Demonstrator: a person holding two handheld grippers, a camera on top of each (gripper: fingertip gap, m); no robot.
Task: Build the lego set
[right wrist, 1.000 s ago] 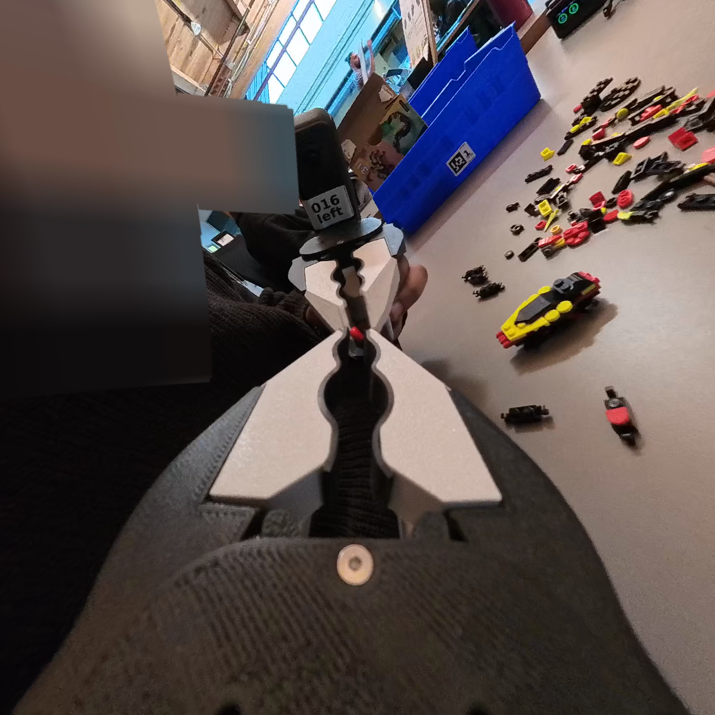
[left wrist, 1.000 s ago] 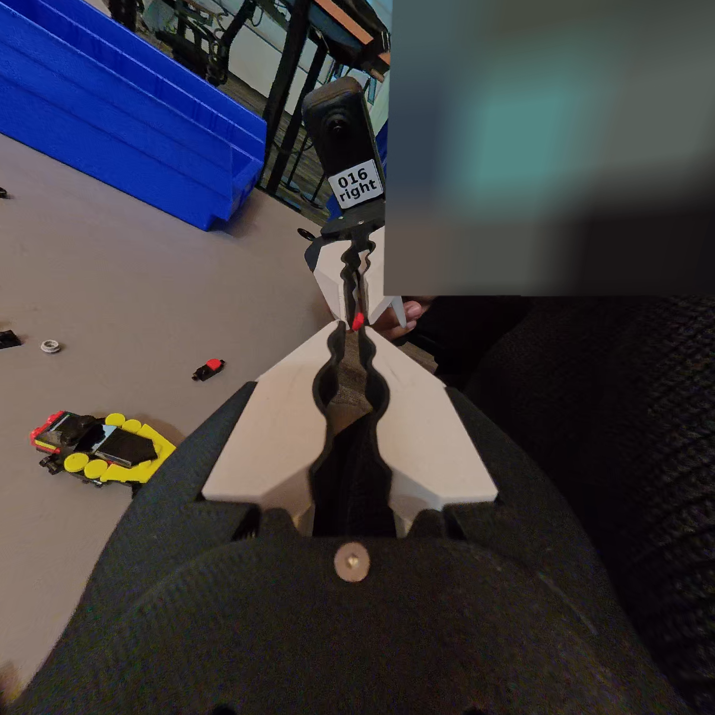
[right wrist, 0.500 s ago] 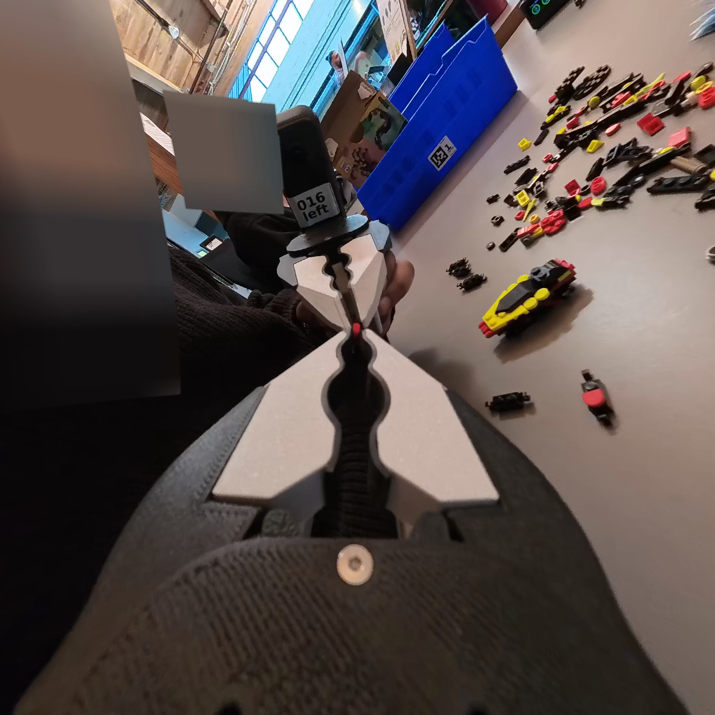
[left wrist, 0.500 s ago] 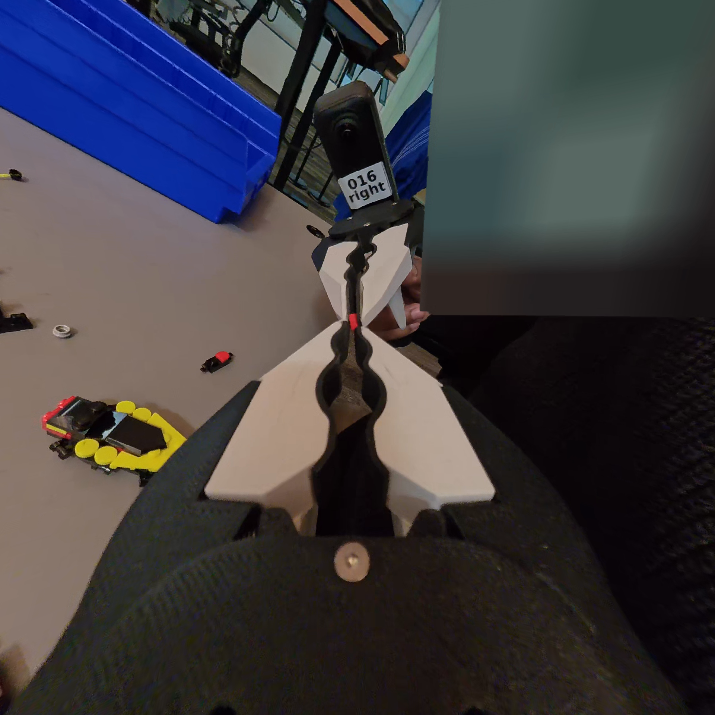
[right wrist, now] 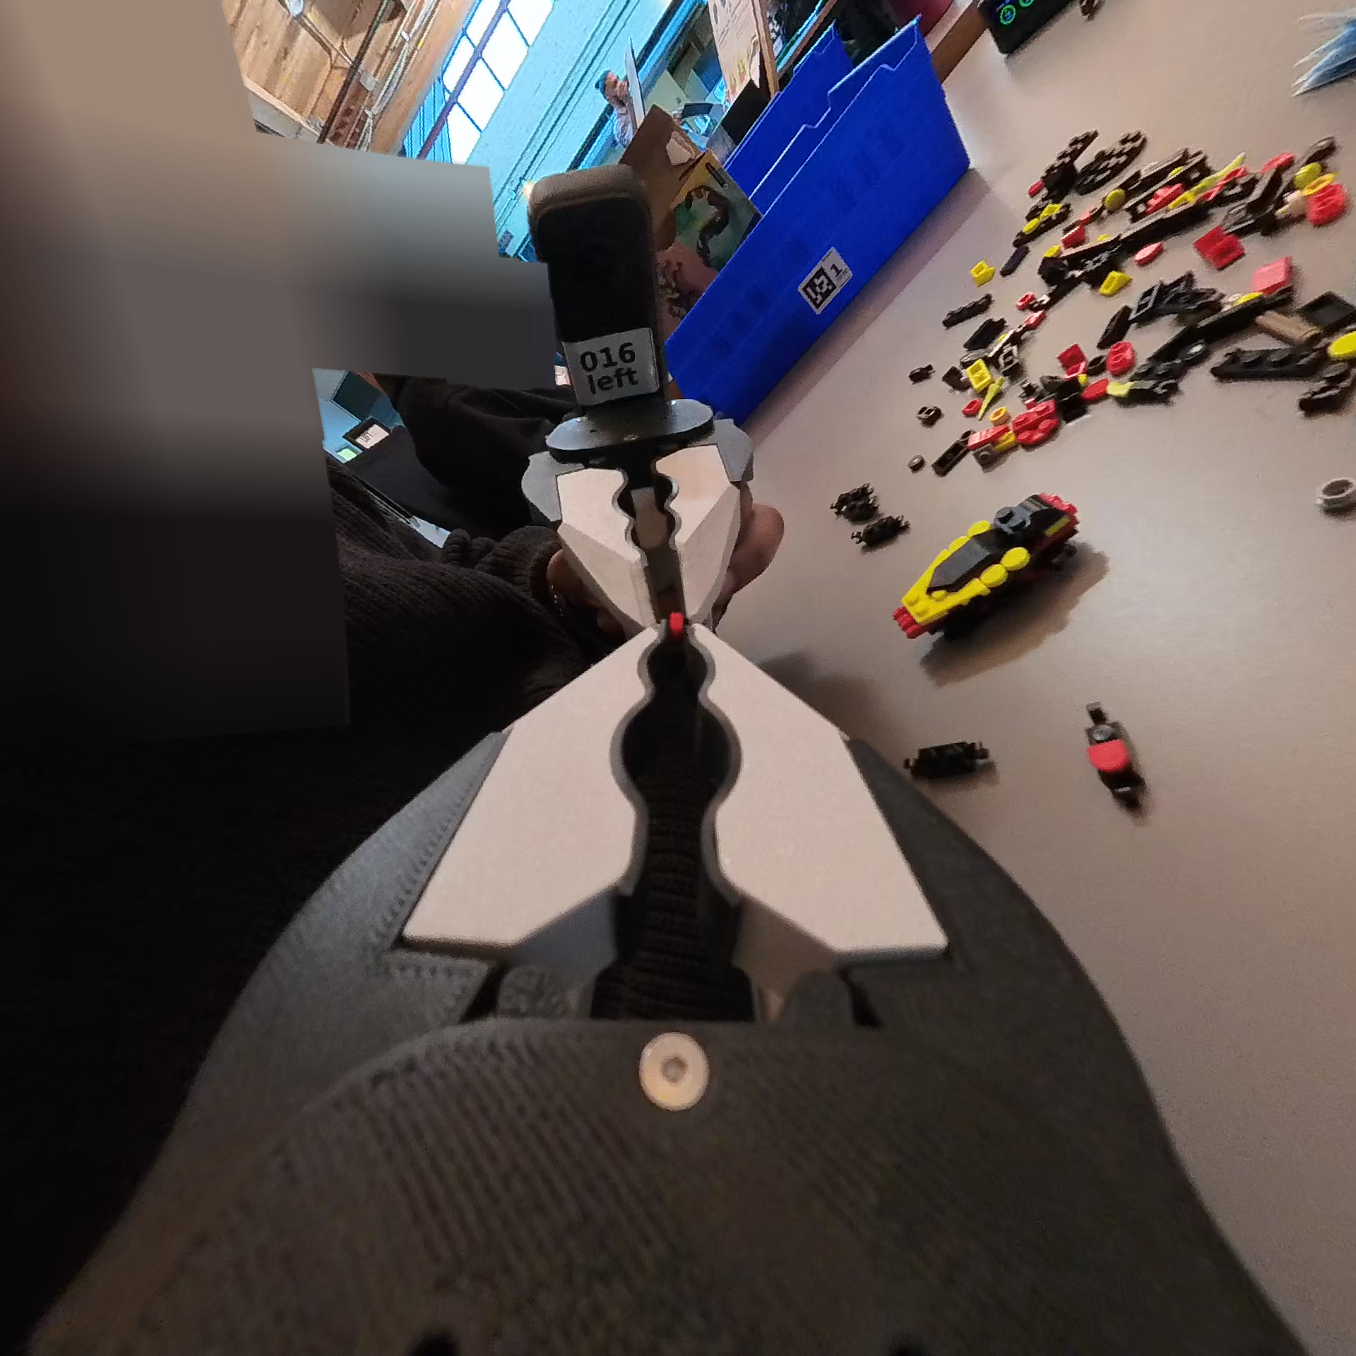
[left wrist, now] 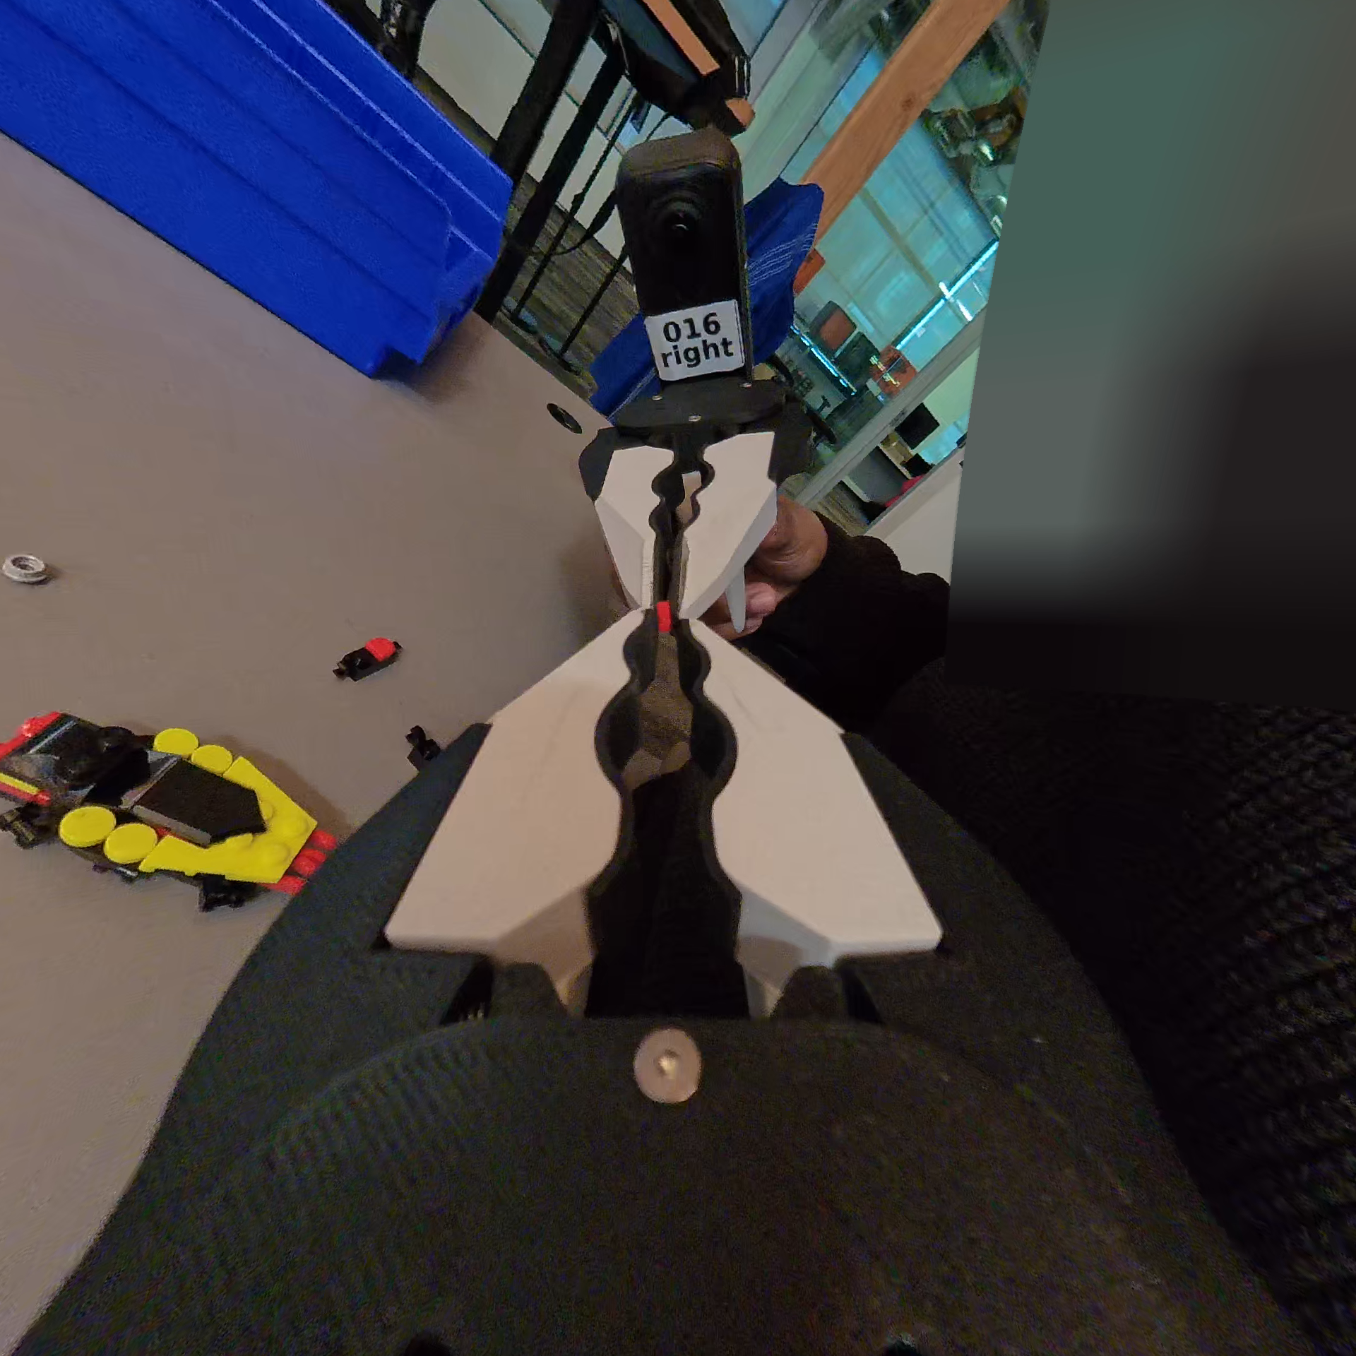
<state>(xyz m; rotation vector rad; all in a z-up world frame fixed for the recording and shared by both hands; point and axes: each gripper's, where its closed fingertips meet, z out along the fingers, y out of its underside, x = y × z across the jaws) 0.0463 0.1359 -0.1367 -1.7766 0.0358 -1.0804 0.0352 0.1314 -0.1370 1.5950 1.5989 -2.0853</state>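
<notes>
- Red is what catches the eye: a tiny red piece sits right where the two sets of tongs meet tip to tip, up above the tabletop.
- Left tongs are closed down to a narrow slit, and the red piece is pinched at the very tips, with something small and dark just under it. Can't make out what the dark bit is.
- Right tongs are also closed, tips pressed on that same red piece from the opposite side, so both pairs are gripping it at once.
- Each view shows the other tongs pointing straight back at the camera, with a black camera block and a white label on top, and a hand in a dark knit sleeve behind it.
- Sitting on the tabletop off to the side is a little yellow, black and red brick car, well away from both tongs.
- Nearer the right tongs there's a small black piece and a black piece with a red cap, both lying loose.
- Two more small black bits sit beyond the car, and a grey ring lies off by the edge of the view.
- Farther back is a big scatter of loose bricks in black, red and yellow.
- Blue bin stands at the far edge of the tabletop, with a square code sticker on its side.
</notes>
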